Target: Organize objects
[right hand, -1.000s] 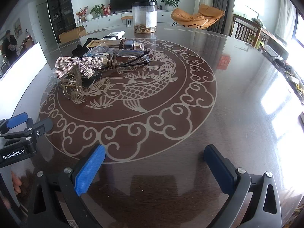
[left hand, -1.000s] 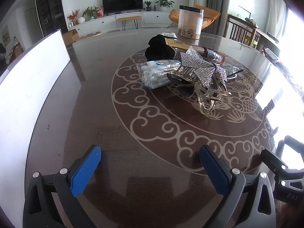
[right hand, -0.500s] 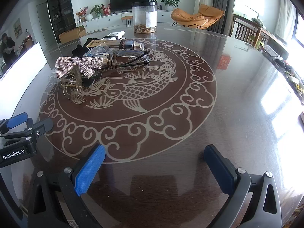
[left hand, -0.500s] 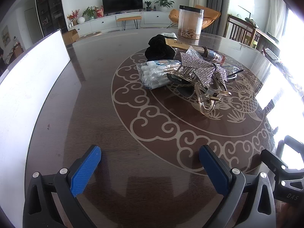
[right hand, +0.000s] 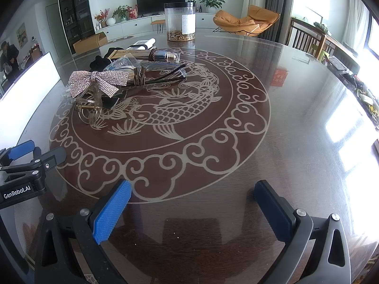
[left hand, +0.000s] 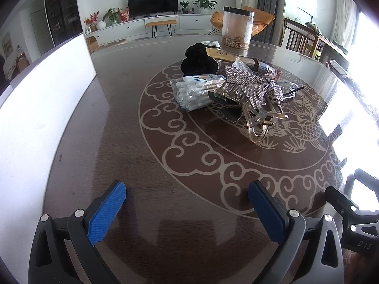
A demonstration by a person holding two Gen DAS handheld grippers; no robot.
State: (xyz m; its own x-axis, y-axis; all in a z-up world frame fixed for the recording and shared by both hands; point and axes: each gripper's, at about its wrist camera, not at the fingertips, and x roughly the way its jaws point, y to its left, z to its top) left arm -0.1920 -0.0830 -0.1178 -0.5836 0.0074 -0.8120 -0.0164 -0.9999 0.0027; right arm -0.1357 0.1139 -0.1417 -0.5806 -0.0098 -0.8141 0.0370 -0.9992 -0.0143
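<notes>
Left wrist view: left claw [left hand: 187,203] wide open, empty, low over near bench [left hand: 123,130]. Right claw [right hand: 193,202] same. Clutter pile [left hand: 227,92] sits far-centre, untouched. Judged step: pre-grasp; next, reach forward to hair clip [left hand: 258,123].

Round table [right hand: 296,108], TV [left hand: 152,2], orange chair [right hand: 246,21].

A sparkly silver rhinestone bow [left hand: 251,82] covers most of the clear amber plastic hair claw [left hand: 257,123] beneath it. A flat tan cardboard box [left hand: 225,55] is partly hidden behind a black fabric bundle [left hand: 199,60]. The box's printed lettering is too small to read.
</notes>
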